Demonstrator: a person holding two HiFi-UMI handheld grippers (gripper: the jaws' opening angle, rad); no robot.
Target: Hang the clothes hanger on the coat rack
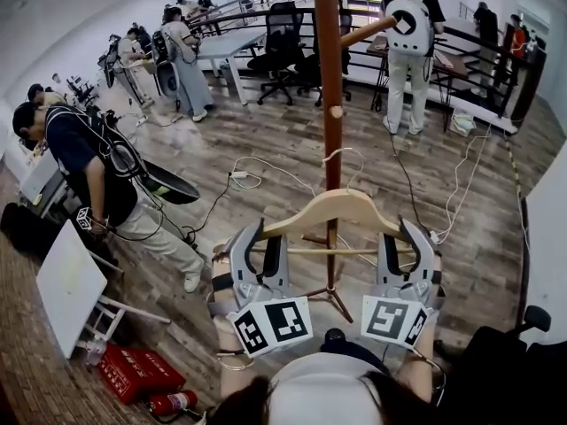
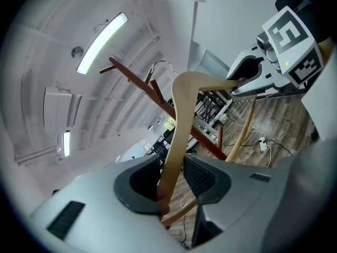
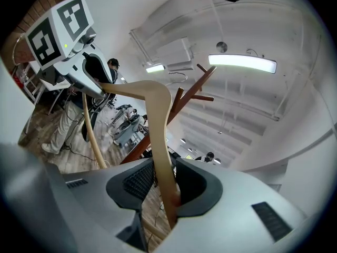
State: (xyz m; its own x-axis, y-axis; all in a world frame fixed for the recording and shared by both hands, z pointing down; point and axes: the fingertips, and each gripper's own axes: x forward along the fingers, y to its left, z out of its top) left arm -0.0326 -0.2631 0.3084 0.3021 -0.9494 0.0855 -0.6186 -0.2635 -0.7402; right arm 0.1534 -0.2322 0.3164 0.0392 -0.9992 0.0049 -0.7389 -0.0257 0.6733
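Observation:
A pale wooden clothes hanger (image 1: 332, 204) with a thin crossbar is held level in front of the brown coat rack pole (image 1: 330, 78). Its wire hook (image 1: 343, 154) lies against the pole, below the slanting peg (image 1: 368, 30). My left gripper (image 1: 260, 242) is shut on the hanger's left arm, and my right gripper (image 1: 403, 237) is shut on its right arm. In the left gripper view the hanger (image 2: 179, 125) runs up from between the jaws toward the rack's pegs (image 2: 150, 86). The right gripper view shows the hanger (image 3: 158, 125) clamped the same way, with the rack (image 3: 184, 96) behind.
The rack's feet (image 1: 332, 297) stand just ahead of me on the wooden floor. Cables (image 1: 266, 171) trail around it. A person (image 1: 97, 175) bends at the left beside a tipped white table (image 1: 66, 282). A red box (image 1: 133, 370) and an extinguisher (image 1: 173, 403) lie nearby.

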